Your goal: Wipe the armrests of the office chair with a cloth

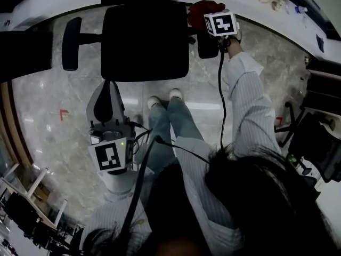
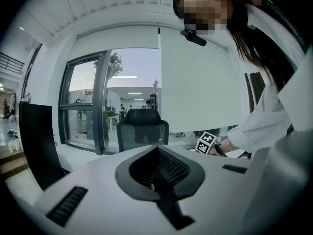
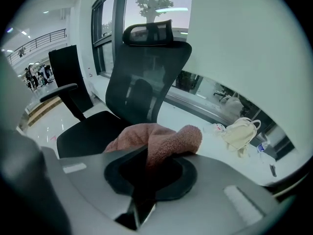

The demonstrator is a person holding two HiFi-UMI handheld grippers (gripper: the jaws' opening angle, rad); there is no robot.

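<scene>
The right gripper (image 3: 146, 173) has its jaws clenched on a pink cloth (image 3: 159, 138), which bunches up out of them and folds over past the tips. In the head view these jaws hang over the far end of one armrest (image 1: 208, 47) of the chair (image 1: 144, 41), with the cloth just above the pad. No view shows whether the cloth touches it. The seat lies to the left of these jaws and the backrest rises ahead of them on the left. The other armrest (image 1: 71, 43) is across the seat, well apart from them. Ahead and to the right of these jaws a cream bag (image 3: 239, 129) lies on a white table (image 3: 195, 129). The left gripper (image 1: 110, 89) has its jaws pressed together with nothing between them. It is held near the person's legs, just short of the seat's front edge, and points roughly level at the chair, whose backrest stands straight ahead of its jaws. The right gripper's marker cube (image 2: 206, 142) shows ahead and to the right of the left jaws, and a striped sleeve (image 2: 252, 129) comes in beside it.
</scene>
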